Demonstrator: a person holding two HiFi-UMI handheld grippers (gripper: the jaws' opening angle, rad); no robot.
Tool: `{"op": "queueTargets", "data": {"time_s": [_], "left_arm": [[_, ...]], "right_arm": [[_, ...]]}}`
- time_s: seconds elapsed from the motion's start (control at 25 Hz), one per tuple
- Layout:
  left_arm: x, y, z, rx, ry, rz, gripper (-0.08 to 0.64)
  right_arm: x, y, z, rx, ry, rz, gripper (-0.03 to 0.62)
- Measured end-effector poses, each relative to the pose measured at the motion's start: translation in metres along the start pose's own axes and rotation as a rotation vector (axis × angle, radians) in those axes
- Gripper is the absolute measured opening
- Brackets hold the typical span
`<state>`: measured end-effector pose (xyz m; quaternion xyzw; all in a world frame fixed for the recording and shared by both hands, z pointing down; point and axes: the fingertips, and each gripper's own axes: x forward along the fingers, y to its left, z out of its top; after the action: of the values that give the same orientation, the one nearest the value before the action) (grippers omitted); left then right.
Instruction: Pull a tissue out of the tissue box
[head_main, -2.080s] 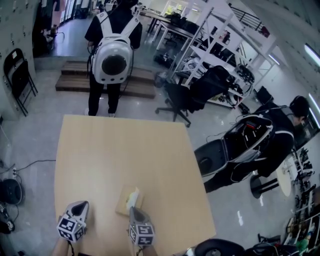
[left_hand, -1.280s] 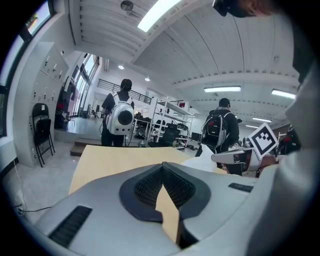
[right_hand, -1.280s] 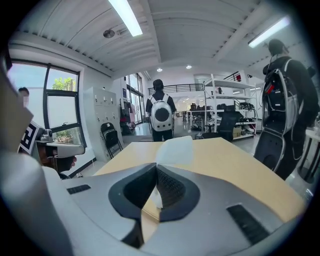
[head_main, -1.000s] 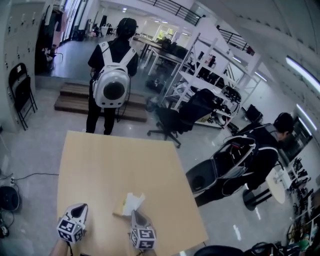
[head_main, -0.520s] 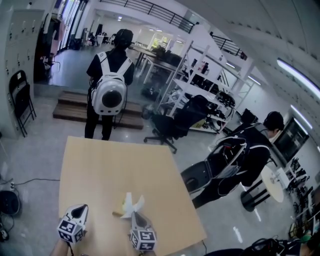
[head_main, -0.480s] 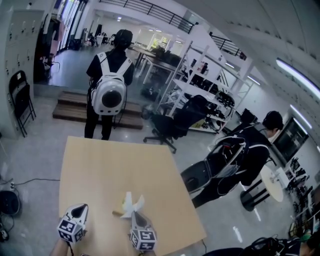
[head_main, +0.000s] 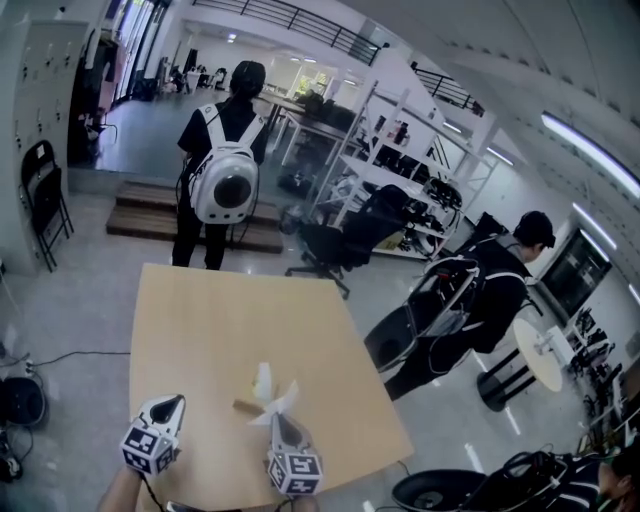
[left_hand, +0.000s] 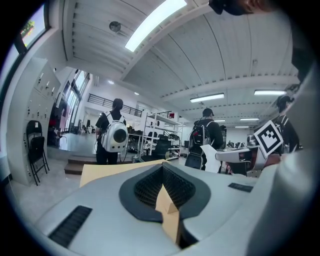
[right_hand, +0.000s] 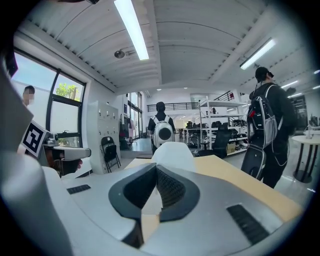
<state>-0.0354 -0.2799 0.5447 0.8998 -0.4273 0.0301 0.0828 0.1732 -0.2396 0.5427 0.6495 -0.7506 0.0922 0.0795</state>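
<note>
A small tan tissue box (head_main: 244, 406) sits on the wooden table (head_main: 220, 320) near its front edge, partly hidden by the white tissue (head_main: 268, 392) that stands up over it. My right gripper (head_main: 279, 419) is shut on that tissue just right of the box; whether the tissue's lower end is still in the box I cannot tell. In the right gripper view the tissue (right_hand: 172, 150) rises past the closed right gripper (right_hand: 156, 168). My left gripper (head_main: 177, 401) hovers left of the box, shut with nothing in it; its own view shows the left gripper (left_hand: 162, 168) and the tissue (left_hand: 224, 153) off to the right.
A person with a white backpack (head_main: 225, 185) stands just beyond the table's far edge. A black office chair (head_main: 335, 240) and a second person (head_main: 480, 290) bending over a case are right of the table. A folding chair (head_main: 40, 190) stands far left.
Both grippers have risen. The tissue, first only a tuft at the box's top, now stands drawn up tall in the right gripper. The head camera has tilted up a little.
</note>
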Motion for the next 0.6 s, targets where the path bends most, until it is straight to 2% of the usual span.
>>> {"op": "queueTargets", "data": {"time_s": [0.28,0.6], "left_arm": [[-0.029,-0.015,0.002,0.006,-0.006,-0.035,0.008],[-0.05,-0.024,0.006,0.033,-0.024,-0.041,0.008]], "right_arm": [[-0.035,0.018,0.001,-0.006,-0.03,-0.006,0.012],[-0.059,0.032,-0.001,-0.011,-0.042,-0.005,0.012]]}}
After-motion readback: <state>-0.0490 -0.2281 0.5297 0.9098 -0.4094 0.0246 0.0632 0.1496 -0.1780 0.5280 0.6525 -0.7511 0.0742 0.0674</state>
